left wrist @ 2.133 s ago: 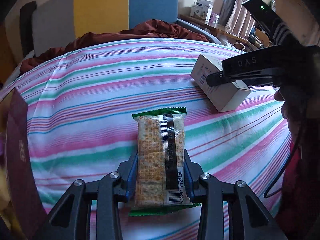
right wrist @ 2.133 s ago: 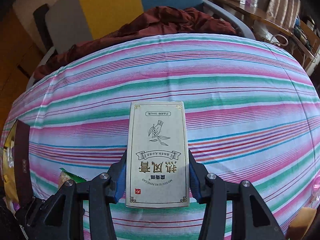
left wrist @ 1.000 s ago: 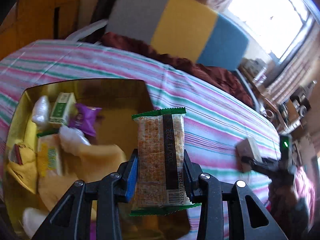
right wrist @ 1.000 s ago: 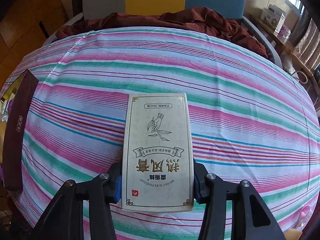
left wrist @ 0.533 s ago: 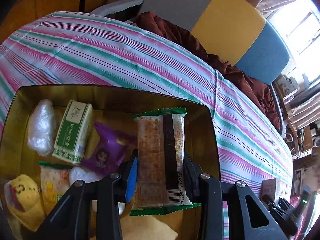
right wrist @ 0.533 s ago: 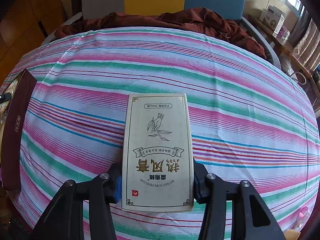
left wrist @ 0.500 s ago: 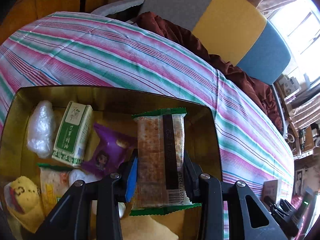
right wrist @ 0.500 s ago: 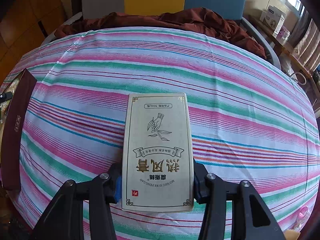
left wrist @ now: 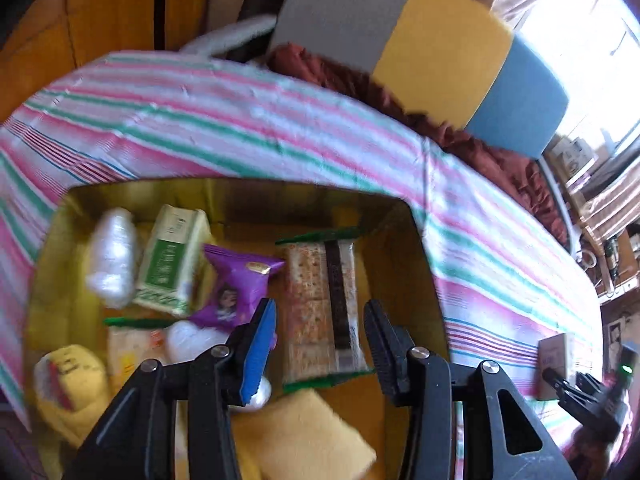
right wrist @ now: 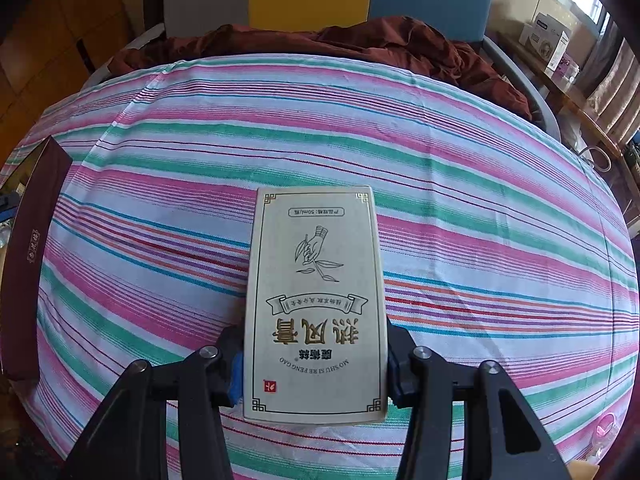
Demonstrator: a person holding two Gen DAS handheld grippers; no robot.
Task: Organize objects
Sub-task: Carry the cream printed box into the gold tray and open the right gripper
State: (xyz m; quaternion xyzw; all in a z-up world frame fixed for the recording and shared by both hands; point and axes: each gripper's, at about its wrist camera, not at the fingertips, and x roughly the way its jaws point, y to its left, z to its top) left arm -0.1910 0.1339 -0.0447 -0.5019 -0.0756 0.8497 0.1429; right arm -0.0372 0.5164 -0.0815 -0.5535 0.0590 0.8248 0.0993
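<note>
My left gripper (left wrist: 320, 308) is open above a gold-lined box (left wrist: 224, 196) on the striped bed. The green-edged cracker packet (left wrist: 324, 304) lies free between the jaws, inside the box, clear of both pads. My right gripper (right wrist: 314, 344) is shut on a cream carton with Chinese lettering (right wrist: 316, 300), held over the striped bedspread (right wrist: 440, 184). That carton and gripper also show far right in the left wrist view (left wrist: 554, 360).
The box holds a purple snack packet (left wrist: 234, 288), a green-and-white carton (left wrist: 172, 264), white wrapped items (left wrist: 110, 256), yellow packets (left wrist: 68, 380) and a yellow sponge-like pad (left wrist: 304, 436). The box's maroon wall (right wrist: 28, 256) shows at the left. A dark red blanket (right wrist: 320, 44) lies beyond.
My left gripper has opened and let go of the cracker packet, which now sits in the box. The right gripper and its carton have stayed put.
</note>
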